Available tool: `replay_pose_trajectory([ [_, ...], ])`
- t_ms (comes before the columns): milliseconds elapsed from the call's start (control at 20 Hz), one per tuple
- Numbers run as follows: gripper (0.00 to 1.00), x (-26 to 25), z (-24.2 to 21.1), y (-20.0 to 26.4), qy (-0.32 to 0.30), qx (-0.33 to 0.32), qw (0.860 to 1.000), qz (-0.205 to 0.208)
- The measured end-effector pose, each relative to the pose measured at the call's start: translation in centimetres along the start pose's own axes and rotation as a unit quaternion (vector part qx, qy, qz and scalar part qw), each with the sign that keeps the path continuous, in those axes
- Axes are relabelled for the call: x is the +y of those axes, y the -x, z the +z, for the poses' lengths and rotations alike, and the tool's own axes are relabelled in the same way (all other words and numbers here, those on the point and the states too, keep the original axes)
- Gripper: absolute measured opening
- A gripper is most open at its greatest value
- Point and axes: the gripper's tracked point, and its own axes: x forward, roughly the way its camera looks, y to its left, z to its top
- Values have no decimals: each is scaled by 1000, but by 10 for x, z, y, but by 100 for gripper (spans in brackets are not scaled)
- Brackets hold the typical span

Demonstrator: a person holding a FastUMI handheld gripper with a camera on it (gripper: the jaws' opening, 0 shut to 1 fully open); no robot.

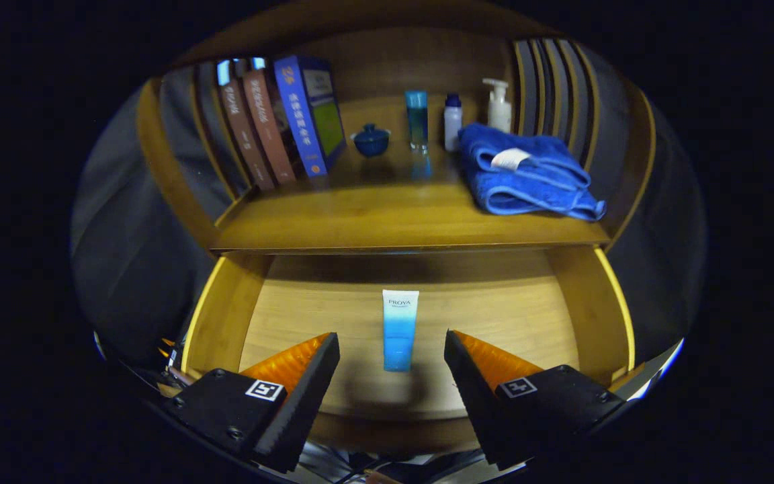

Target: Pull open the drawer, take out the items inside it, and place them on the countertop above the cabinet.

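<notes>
The gripper (392,346) is nearest, its 2 fingers spread wide and holding nothing. The tube (400,329) lies flat on the floor of the open drawer (293,316), in the gap between the fingertips and touching neither. On the countertop (387,215) above, from left to right, stand the leaning books (279,117), a small lidded pot (371,140), 3 bottles (417,119) and a folded blue towel (525,178).
</notes>
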Motion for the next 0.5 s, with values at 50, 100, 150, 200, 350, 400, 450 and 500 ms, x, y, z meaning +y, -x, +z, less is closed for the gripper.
replay_pose_trajectory([
  [50, 100, 0, 0, -12, -7, 20, 1000, -1],
  [100, 100, 0, -3, -22, -9, 41, 999, -5],
  [150, 100, -1, -6, -32, -9, 60, 998, -8],
  [200, 100, -2, -10, -44, -6, 76, 997, -13],
  [350, 100, -12, -26, -64, 21, 126, 991, -36],
  [400, 100, -11, -34, -68, 21, 142, 989, -40],
  [450, 100, -11, -39, -72, 16, 155, 987, -39],
  [500, 100, -14, -45, -76, 10, 173, 984, -41],
])
